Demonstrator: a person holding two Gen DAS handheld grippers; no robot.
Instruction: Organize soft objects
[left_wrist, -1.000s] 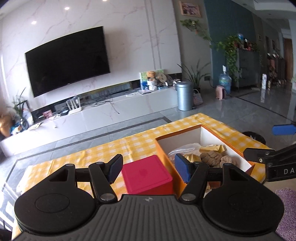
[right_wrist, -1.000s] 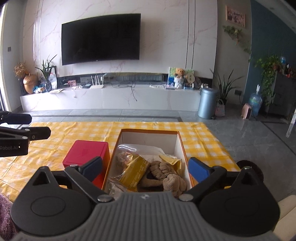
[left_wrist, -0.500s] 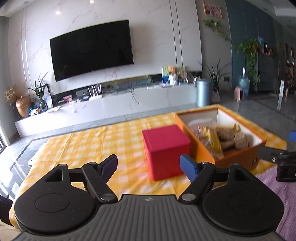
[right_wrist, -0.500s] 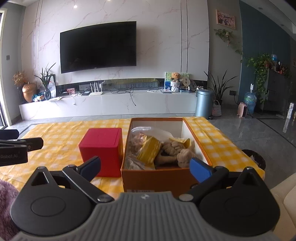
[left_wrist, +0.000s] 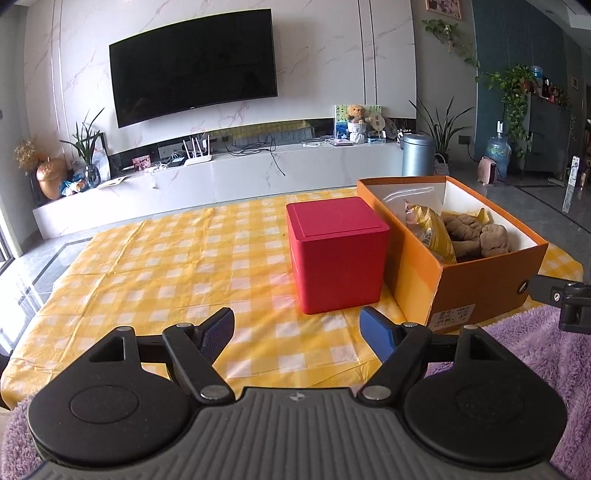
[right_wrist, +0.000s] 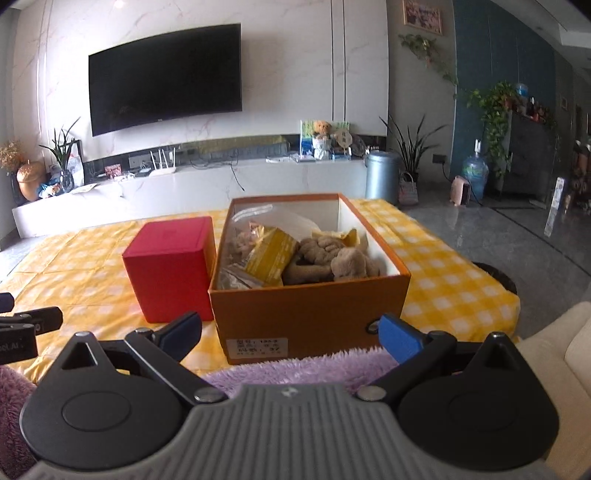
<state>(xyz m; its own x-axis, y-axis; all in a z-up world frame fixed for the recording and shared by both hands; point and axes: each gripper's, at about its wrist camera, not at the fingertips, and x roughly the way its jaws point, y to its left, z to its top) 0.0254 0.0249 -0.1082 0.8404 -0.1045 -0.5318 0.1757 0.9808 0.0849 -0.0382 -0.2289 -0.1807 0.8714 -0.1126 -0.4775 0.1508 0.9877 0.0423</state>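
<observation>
both hand-held grippers (left_wrist: 296, 330) (right_wrist: 289, 334) released, empty; risk snagging purple fleece (right_wrist: 295, 363) at desk's (left_wrist: 166, 266) near edge, nudging orange box (right_wrist: 310, 314).

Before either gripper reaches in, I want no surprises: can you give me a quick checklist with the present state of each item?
1. Left gripper jaws apart, nothing between them: ok; they have just been opening.
2. Right gripper jaws apart and empty: ok.
3. Open orange cardboard box has no lid on it: ok.
4. Brown plush toy lies on top, free to grasp: ok.
5. Yellow snack packet leans beside the plush, may snag: cannot tell.
6. Red cube-shaped box lid shut; contents: cannot tell.
</observation>
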